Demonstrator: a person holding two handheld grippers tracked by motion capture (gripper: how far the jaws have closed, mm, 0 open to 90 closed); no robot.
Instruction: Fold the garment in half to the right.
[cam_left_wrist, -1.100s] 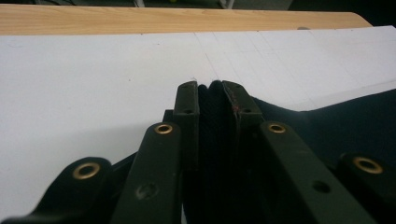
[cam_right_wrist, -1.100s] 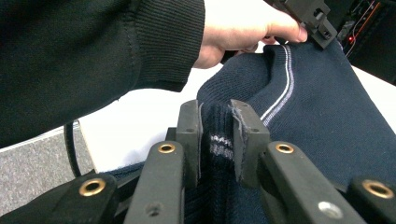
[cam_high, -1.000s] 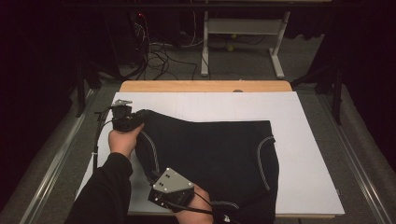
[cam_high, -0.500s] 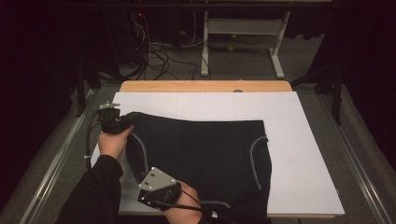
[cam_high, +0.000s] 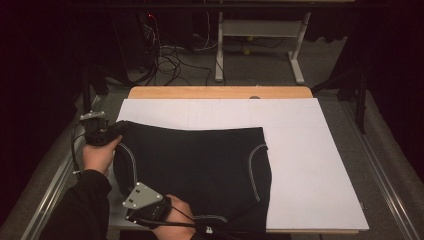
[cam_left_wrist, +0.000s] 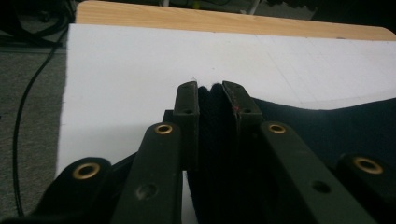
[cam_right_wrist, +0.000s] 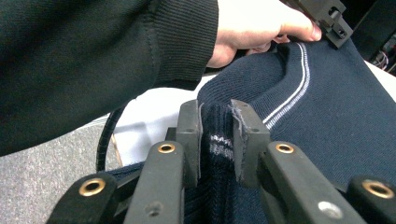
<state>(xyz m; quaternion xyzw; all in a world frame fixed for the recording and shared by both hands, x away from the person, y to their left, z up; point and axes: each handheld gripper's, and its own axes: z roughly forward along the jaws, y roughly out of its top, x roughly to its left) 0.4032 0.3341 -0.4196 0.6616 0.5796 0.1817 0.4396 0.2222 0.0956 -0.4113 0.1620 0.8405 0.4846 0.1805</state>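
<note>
Your left gripper (cam_high: 120, 129) and right gripper (cam_high: 131, 212) each clench the dark garment (cam_high: 200, 165), apparently its left edge; bare white board (cam_high: 310, 165) lies beyond it.

The left gripper (cam_high: 100, 131) sat at the counter's (cam_high: 300, 150) far left corner, held from behind by the left hand (cam_high: 100, 156), its fingers (cam_left_wrist: 187, 105) pinched on dark knit fabric. The right gripper (cam_high: 145, 207) lay at the counter's near left edge, gripped by the right hand (cam_high: 172, 222), its fingers (cam_right_wrist: 246, 126) also clamped on fabric. A dark sleeve (cam_high: 80, 205) covered the left forearm.
</note>
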